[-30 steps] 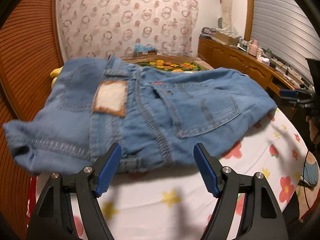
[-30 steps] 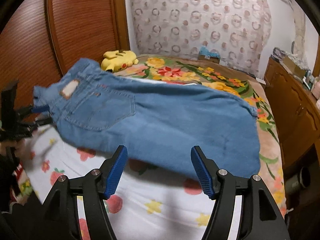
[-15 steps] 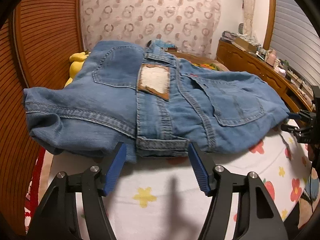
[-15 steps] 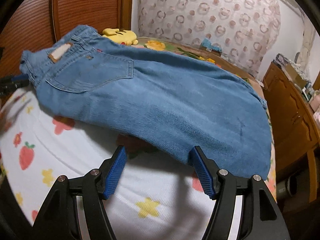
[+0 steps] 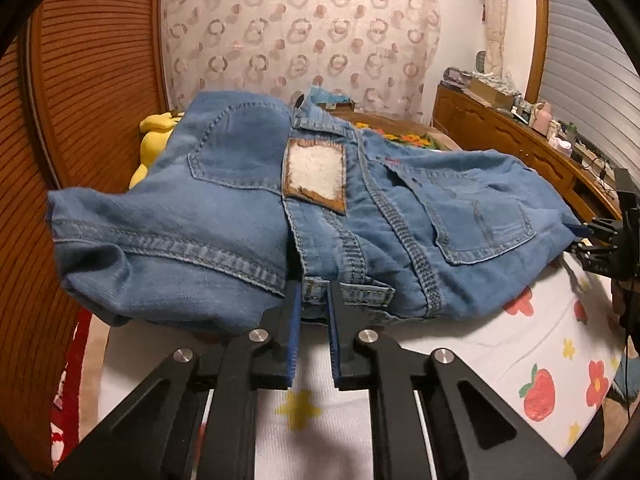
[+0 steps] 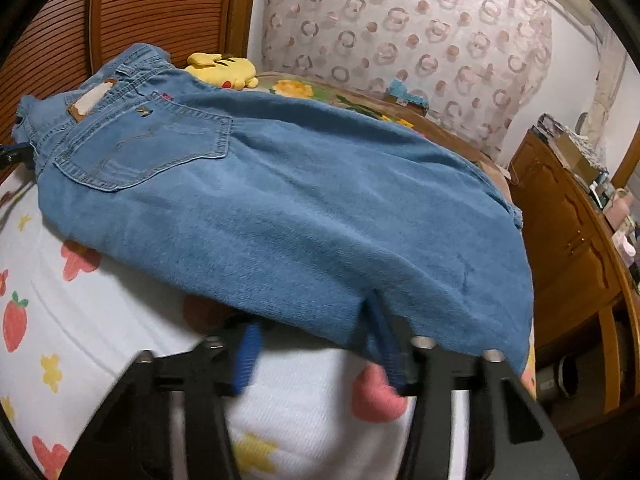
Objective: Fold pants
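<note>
Blue jeans (image 5: 248, 216) lie folded lengthwise on a white sheet with fruit and flower prints (image 5: 500, 344), back pockets and a tan waist patch (image 5: 316, 174) up. My left gripper (image 5: 312, 300) is shut on the waistband's near edge. In the right wrist view the jeans (image 6: 304, 216) stretch from the waist at far left to the leg end at right. My right gripper (image 6: 316, 328) is at the near edge of the legs with fabric draped over its fingers (image 6: 382, 332). The jaws are blurred and still apart. The right gripper also shows at the left wrist view's right edge (image 5: 600, 240).
A yellow plush toy (image 6: 224, 70) lies at the head of the bed by the slatted wooden headboard (image 5: 92, 80). A wooden dresser (image 6: 576, 240) with clutter stands along the right side. A floral blanket (image 6: 328, 96) lies beyond the jeans.
Both grippers moved forward onto the jeans. The left jaws went from wide open to shut on the waistband. The right jaws narrowed and slid under the leg edge.
</note>
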`<state>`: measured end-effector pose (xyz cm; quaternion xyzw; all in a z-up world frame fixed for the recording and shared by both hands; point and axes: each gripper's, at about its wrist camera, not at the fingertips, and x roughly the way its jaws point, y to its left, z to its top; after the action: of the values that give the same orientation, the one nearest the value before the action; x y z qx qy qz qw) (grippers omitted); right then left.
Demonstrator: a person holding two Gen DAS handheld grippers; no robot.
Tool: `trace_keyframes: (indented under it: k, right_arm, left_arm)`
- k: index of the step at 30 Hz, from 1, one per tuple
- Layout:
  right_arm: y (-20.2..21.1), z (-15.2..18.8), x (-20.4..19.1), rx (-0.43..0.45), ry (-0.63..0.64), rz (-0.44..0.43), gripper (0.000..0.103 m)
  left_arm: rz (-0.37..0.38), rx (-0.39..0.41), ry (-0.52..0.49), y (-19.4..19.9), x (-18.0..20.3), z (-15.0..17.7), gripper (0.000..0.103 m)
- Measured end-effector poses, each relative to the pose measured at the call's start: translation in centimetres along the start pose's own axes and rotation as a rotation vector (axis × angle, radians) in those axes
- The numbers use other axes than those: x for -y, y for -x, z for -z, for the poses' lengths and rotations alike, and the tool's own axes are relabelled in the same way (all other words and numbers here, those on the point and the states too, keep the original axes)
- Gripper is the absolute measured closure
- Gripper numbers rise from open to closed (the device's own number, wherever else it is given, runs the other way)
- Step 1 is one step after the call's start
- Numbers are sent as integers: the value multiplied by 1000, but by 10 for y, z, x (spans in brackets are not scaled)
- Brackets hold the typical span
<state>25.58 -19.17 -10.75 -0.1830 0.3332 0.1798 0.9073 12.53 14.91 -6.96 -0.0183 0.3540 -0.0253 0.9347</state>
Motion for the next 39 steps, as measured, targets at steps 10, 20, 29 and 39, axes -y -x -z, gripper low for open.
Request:
trace_keyframes:
  k: [10,20,29,39]
  right_arm:
    - [29,-13,2,104,-7,12,101]
    - [85,-24,0,182,-11,56,101]
    - [139,18,2,233,-56,22,101]
    - [118,66,14,121,-96,-76,101]
  left_arm:
    - [-3,103,-39,31,17,-17,93]
    - [15,200,-86,80,36,-56,93]
    - [35,278,-73,145,36,-47,94]
    - [108,77,-75,125,44,20,93]
